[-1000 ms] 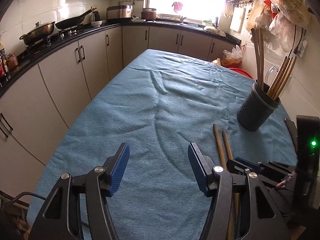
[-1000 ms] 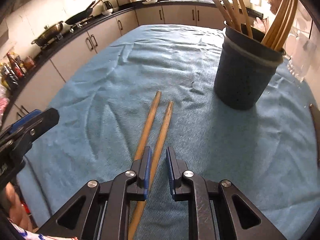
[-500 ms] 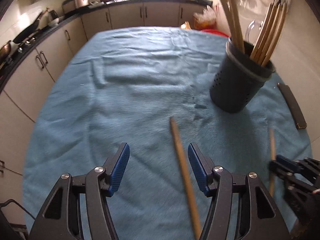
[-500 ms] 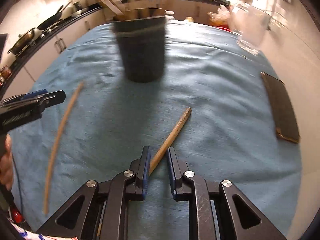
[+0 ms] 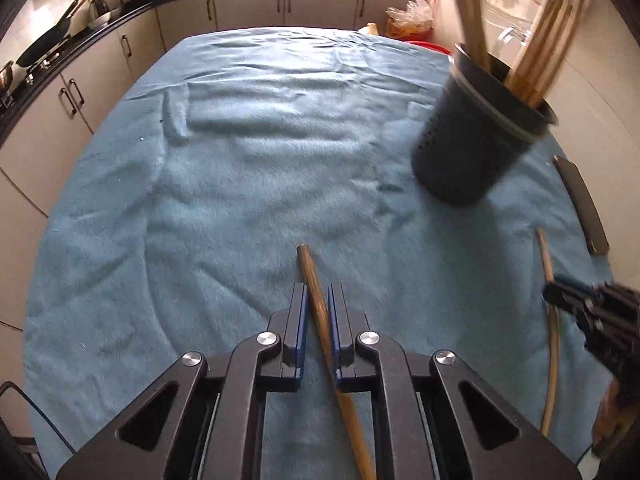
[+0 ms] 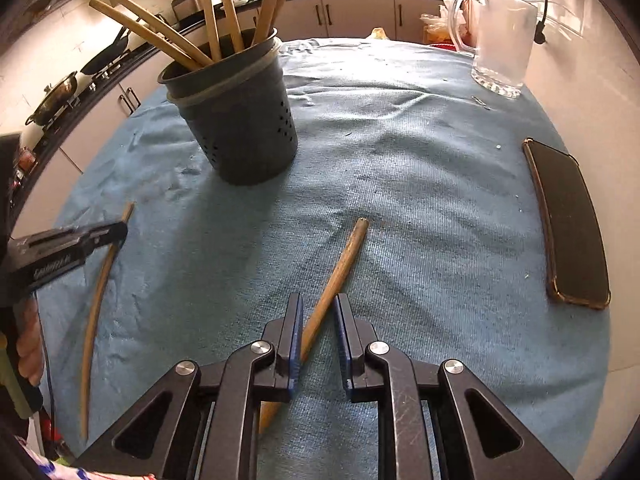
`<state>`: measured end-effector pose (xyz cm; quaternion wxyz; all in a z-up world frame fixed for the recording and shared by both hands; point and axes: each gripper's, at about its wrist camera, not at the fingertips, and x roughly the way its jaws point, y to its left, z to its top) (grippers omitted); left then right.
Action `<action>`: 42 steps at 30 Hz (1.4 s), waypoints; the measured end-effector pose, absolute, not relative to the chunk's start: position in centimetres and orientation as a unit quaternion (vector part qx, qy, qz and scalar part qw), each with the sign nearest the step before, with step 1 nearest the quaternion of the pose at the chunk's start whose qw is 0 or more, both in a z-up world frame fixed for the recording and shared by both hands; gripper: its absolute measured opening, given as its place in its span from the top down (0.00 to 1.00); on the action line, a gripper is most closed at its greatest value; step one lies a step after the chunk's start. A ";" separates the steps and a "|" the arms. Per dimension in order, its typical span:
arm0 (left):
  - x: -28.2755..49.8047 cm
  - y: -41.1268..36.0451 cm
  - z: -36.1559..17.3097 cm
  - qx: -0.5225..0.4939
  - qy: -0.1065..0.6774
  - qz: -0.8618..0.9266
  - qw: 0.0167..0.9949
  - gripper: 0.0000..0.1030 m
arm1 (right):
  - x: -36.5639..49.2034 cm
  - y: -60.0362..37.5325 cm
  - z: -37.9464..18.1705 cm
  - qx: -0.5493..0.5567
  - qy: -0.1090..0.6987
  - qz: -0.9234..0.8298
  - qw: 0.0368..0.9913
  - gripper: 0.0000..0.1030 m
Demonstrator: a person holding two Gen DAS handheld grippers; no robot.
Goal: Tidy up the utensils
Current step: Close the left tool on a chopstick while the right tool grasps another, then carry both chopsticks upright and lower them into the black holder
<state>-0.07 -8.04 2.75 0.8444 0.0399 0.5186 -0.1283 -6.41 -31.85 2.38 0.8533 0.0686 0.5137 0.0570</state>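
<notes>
No readable text, only blurred white lettering on the left gripper (image 6: 102,236) side

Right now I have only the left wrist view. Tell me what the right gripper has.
Observer: The right gripper is shut on a stick, which crosses its jaws at a slant.
Operator: Say what stands past the phone.
Observer: A glass mug, upright on the cloth, beyond the phone.
Operator: Report my own grip from that side.
Observer: The left gripper has just been closing its jaws on the other stick. The right view shows its whole length: a short end ahead of the jaws, most of it behind them.
</notes>
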 end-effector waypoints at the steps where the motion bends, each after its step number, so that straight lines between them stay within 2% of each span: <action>1: 0.0 -8.1 2.8 0.039 0.520 -0.130 0.843 0.91 | -6.1 -31.8 2.4 0.067 0.517 0.053 0.852 0.84; 13: 1.7 -9.3 2.8 0.044 0.526 -0.137 0.838 0.90 | -1.7 -31.1 2.4 0.055 0.542 -0.004 0.839 0.86; 21: 1.3 -9.3 2.6 0.041 0.504 -0.144 0.850 0.90 | -1.8 -29.6 2.4 0.030 0.513 -0.027 0.858 0.91; 26: 1.1 -8.6 3.1 0.010 0.500 -0.150 0.853 0.93 | -3.0 -30.3 3.1 0.069 0.482 -0.011 0.873 0.93; 42: -6.3 -6.4 13.9 -0.018 0.364 -0.168 0.916 0.93 | -10.8 -31.3 13.2 0.101 0.320 0.004 0.942 0.93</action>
